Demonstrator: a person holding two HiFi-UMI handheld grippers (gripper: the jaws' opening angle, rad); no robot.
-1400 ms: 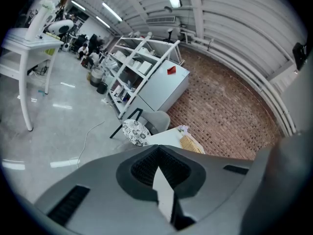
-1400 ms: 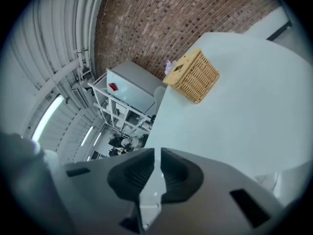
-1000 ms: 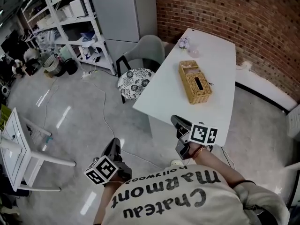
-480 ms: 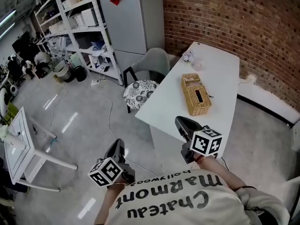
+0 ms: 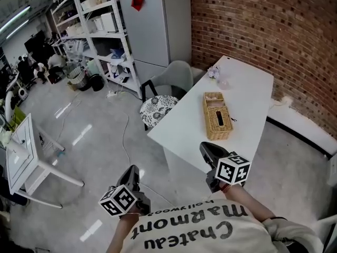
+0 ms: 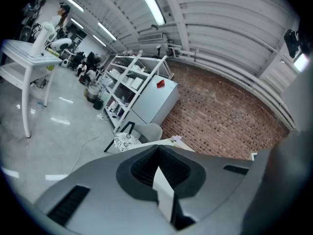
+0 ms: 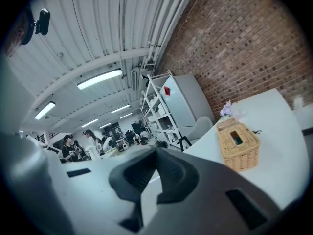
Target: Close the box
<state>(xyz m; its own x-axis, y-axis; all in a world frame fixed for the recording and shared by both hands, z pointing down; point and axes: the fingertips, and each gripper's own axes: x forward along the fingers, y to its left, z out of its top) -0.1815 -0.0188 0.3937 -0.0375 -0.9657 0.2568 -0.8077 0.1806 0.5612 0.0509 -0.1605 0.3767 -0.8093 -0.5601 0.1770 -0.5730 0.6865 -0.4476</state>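
The woven wicker box with a slot in its top lies on the long white worktop, about midway along it and nearer its left edge, lengthwise with the worktop. From the head view its slotted top looks flat and level with the walls. A paler patch at the end of the box toward the worktop's far end could be a raised flap or only lighter weave – too small to tell, and the right gripper view does not settle it either.

Both grippers hang off the worktop's near end, close to the person's body and well apart from the box. The left gripper is over the floor to the left of the worktop, its jaws brought together at the tips with nothing between them. The right gripper sits just short of the worktop's near edge, its jaws likewise together and empty, pointing along the worktop toward the box.

As a judgement, this fits two stages – the person standing off with the closing yet to do, or standing back from a box already closed. Neither gripper is within reach of the lid.
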